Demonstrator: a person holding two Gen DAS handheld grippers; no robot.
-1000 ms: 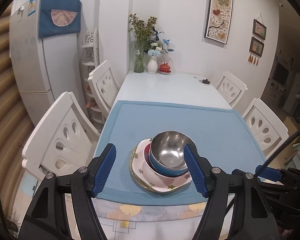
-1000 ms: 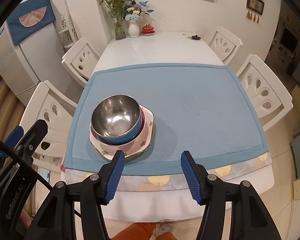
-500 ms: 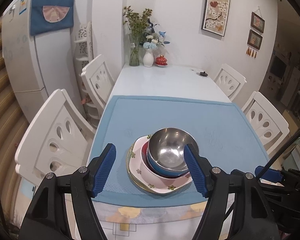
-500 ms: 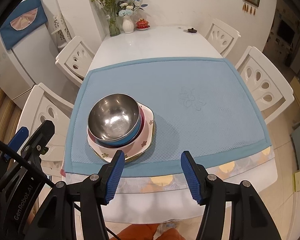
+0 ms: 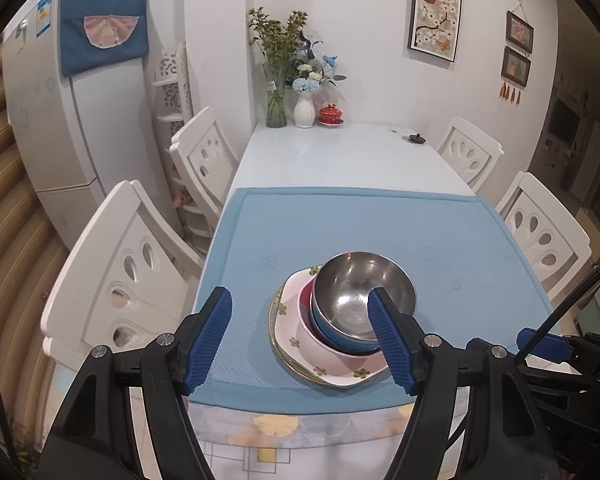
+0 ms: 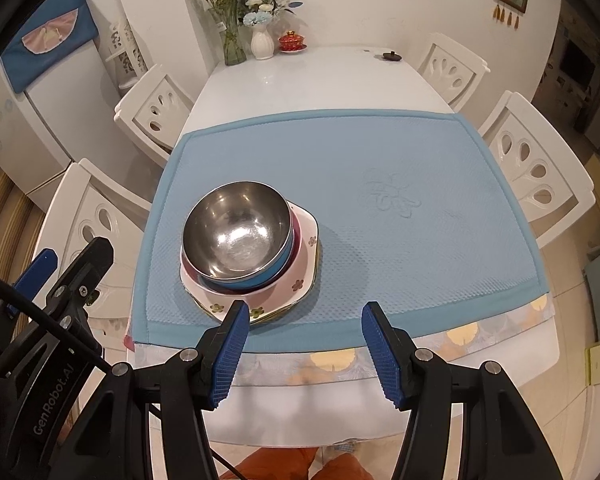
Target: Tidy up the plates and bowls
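I am seeing the white table [image 6: 324, 80] carrying a blue mat [image 6: 380, 160]; beyond the mat, at the table's far edge, two flower vases [image 6: 262, 42] and a red lidded cup [image 6: 292, 40] are standing.

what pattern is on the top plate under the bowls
Small flowers on pale pink plate; right wrist view shows it best.

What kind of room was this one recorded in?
Most likely a home dining room: a long white dining table with white chairs around it, a fridge, and flower vases by the wall.
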